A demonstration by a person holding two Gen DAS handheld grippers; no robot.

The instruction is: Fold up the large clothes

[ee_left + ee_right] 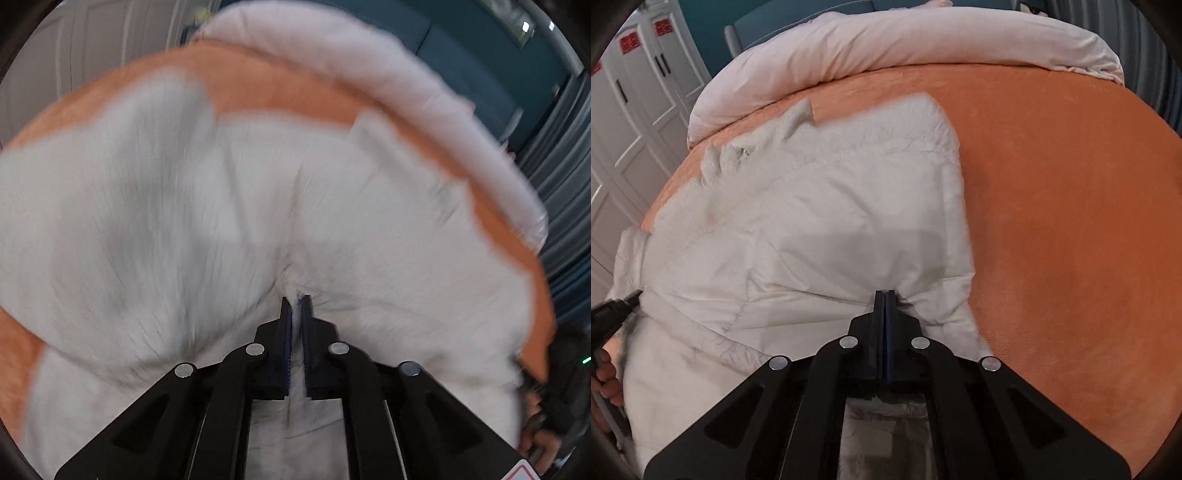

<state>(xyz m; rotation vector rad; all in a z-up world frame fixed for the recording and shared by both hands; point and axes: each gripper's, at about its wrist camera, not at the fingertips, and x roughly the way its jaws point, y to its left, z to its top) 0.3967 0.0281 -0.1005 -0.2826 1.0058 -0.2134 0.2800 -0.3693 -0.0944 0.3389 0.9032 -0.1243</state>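
A large white garment [820, 221] lies spread and partly folded on an orange bed cover [1052, 203]. My right gripper [885, 294] is shut on a pinch of its fabric near its right edge. My left gripper [296, 301] is shut on another pinch of the white garment [166, 221], with cloth showing between the fingers. The left wrist view is blurred by motion. The left gripper also shows at the far left of the right wrist view [613, 314], at the garment's left side.
A rolled pale pink duvet [886, 48] lies across the far end of the bed. White cabinet doors [635, 122] stand to the left. A teal wall and grey curtains [565, 177] are beyond the bed. Bare orange cover stretches to the right.
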